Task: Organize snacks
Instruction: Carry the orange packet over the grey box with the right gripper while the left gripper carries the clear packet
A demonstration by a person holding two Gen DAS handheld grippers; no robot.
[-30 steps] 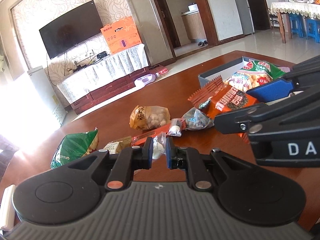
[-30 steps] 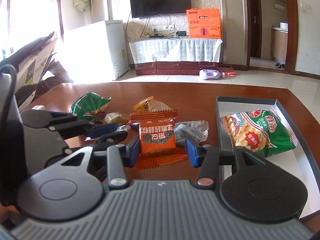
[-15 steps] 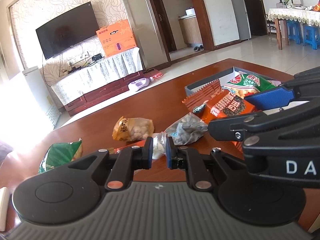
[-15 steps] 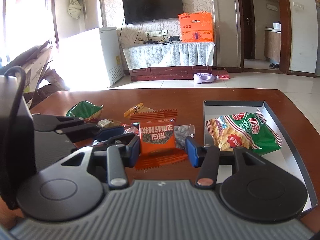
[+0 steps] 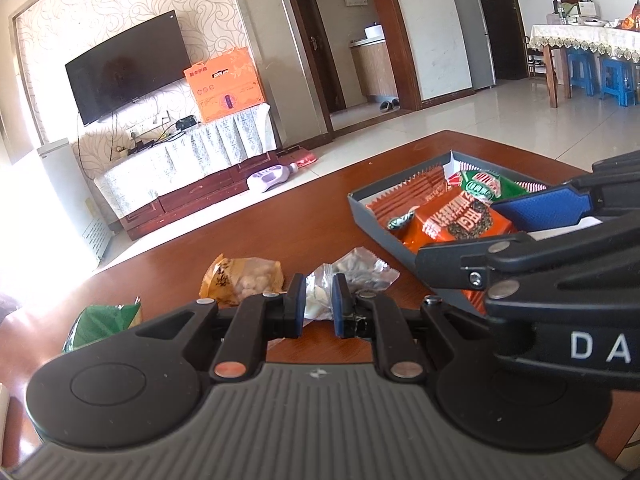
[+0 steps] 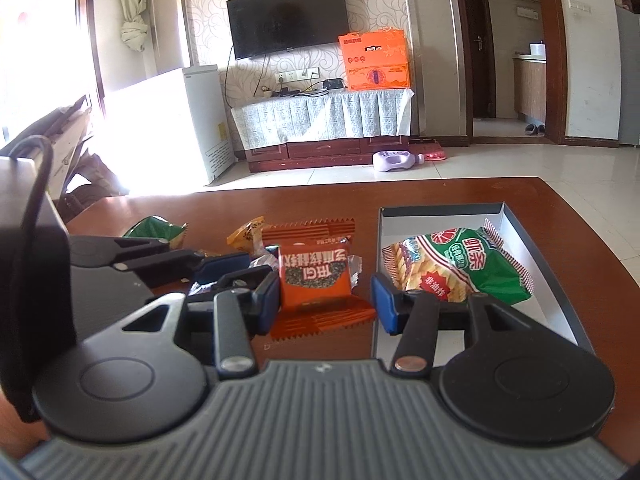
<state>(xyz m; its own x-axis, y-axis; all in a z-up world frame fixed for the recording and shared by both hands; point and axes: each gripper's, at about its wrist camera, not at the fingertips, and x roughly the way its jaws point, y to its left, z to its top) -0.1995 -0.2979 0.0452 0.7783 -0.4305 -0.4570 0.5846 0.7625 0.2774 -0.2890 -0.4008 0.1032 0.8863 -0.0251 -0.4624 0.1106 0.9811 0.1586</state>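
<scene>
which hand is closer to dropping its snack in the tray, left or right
Right, probably. The right gripper grips the orange packet right beside the tray, while the left gripper, pinching a clear packet, hangs further off over the table.

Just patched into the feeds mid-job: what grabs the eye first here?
The orange snack packet, held between the right tongs just left of the gray tray. Next, the clear packet pinched in the left tongs above the brown table. In the tray lies a green and red chip bag; a yellow packet and a green bag sit on the table further left.
</scene>
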